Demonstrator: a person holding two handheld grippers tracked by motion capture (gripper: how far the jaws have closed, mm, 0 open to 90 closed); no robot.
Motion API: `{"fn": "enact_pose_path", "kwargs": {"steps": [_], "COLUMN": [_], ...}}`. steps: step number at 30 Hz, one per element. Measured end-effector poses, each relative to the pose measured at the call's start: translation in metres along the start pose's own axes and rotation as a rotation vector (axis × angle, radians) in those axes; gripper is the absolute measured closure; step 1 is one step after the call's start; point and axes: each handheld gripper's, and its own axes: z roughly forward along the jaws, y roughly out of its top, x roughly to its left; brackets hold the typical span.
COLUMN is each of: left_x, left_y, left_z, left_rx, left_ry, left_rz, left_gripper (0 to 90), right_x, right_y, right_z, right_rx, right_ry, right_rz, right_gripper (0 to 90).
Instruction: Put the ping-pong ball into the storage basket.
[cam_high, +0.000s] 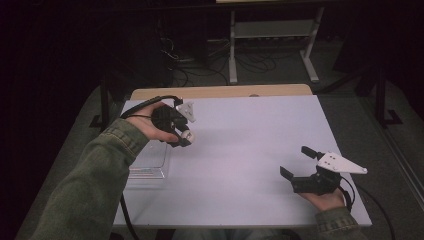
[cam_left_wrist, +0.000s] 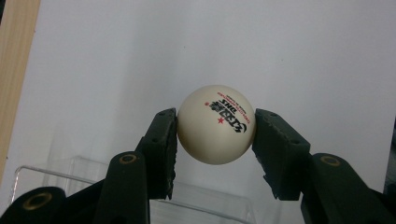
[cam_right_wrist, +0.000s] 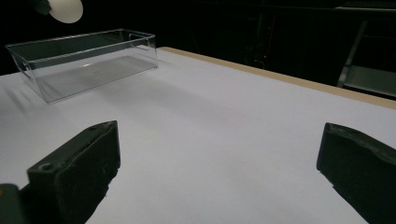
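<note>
At the far left of my high view, a clear plastic bin (cam_high: 148, 165) sat on the white table (cam_high: 240, 165), partly under the person's left sleeve (cam_high: 90, 185). Just above and to the right of the bin, I had the left gripper (cam_high: 186, 136) clenched on a white ping-pong ball (cam_high: 189, 135); in the left gripper view the ball (cam_left_wrist: 216, 124) was pinched between the two black jaws, one pad on each side, its red and black print and a small red star turned toward the camera, and the bin's clear rim (cam_left_wrist: 60, 173) lay below the jaws. The ball was held above the table beside the bin's right edge, not inside it. The middle of the table was bare white. Well apart, near the right front corner, the right gripper (cam_high: 296, 161) rested in the person's right hand (cam_high: 327, 199) with its jaws spread wide and nothing between them. In the right gripper view those jaws framed bare tabletop, with the bin (cam_right_wrist: 84, 60) far off at upper left and the ball (cam_right_wrist: 65, 9) above it.
</note>
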Motion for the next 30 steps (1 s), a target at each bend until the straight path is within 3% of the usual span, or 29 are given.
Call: {"fn": "enact_pose_path", "kwargs": {"steps": [22, 30], "left_x": [0.001, 0.001], "left_y": [-0.037, -0.047], "left_z": [-0.033, -0.038], "left_rx": [0.025, 0.045], "left_ry": [0.036, 0.039], "left_rz": [-0.024, -0.036], "left_gripper": [50.6, 50.6], "right_x": [-0.001, -0.001], "right_y": [0.0, -0.001], "right_z": [0.001, 0.001], "right_rx": [0.002, 0.002], "right_ry": [-0.001, -0.001], "right_rz": [0.005, 0.007], "right_gripper": [0.0, 0.0]}}
